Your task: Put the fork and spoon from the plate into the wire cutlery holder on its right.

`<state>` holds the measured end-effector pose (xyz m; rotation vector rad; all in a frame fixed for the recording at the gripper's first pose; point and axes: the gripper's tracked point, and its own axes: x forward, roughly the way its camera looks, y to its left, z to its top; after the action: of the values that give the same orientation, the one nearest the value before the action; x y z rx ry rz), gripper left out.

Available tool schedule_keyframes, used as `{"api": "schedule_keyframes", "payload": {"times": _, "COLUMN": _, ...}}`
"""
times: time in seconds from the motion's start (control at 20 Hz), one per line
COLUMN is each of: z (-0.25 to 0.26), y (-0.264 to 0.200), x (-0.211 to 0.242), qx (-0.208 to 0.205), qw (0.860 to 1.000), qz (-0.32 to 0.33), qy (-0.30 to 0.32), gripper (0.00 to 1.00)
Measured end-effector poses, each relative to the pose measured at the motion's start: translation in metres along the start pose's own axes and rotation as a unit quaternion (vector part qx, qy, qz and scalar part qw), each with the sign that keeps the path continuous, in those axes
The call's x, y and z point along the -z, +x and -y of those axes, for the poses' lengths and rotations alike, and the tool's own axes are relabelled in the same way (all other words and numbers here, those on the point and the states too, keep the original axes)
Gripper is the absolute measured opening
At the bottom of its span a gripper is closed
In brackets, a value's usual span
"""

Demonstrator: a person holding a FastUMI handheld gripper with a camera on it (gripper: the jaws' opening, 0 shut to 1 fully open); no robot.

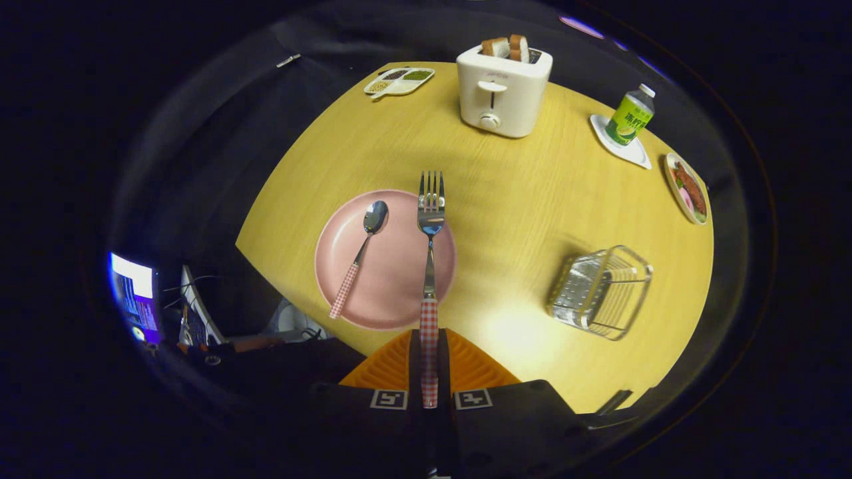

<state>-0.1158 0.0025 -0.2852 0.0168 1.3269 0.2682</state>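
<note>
My gripper (429,359) is shut on the red-checked handle of the fork (430,219). The fork points straight ahead, lifted over the right part of the pink plate (393,293), with its tines reaching past the plate's far rim. The spoon (363,249), with the same checked handle, lies on the left half of the plate, bowl toward the far side. The wire cutlery holder (602,289) stands on the yellow table to the right of the plate, well right of the fingers (393,369).
Beyond the plate stands a white toaster (504,90) with bread in it. A divided snack dish (398,81) lies at the far left, a green bottle (631,116) on a white coaster and a food plate (689,188) at the far right. The table's near edge (293,299) runs left of the plate.
</note>
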Motion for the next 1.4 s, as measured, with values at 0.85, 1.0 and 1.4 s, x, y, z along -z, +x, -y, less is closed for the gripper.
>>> {"api": "schedule_keyframes", "payload": {"times": 0.85, "z": 0.164, "y": -0.031, "x": 0.057, "qx": 0.076, "qw": 0.931, "qz": -0.356, "qy": -0.021, "gripper": 0.11}}
{"api": "schedule_keyframes", "payload": {"times": 1.0, "z": 0.166, "y": -0.013, "x": 0.045, "qx": 0.077, "qw": 0.922, "qz": -0.379, "qy": -0.017, "gripper": 0.11}}
{"api": "schedule_keyframes", "payload": {"times": 1.4, "z": 0.171, "y": 0.020, "x": 0.026, "qx": 0.071, "qw": 0.934, "qz": -0.349, "qy": 0.022, "gripper": 0.14}}
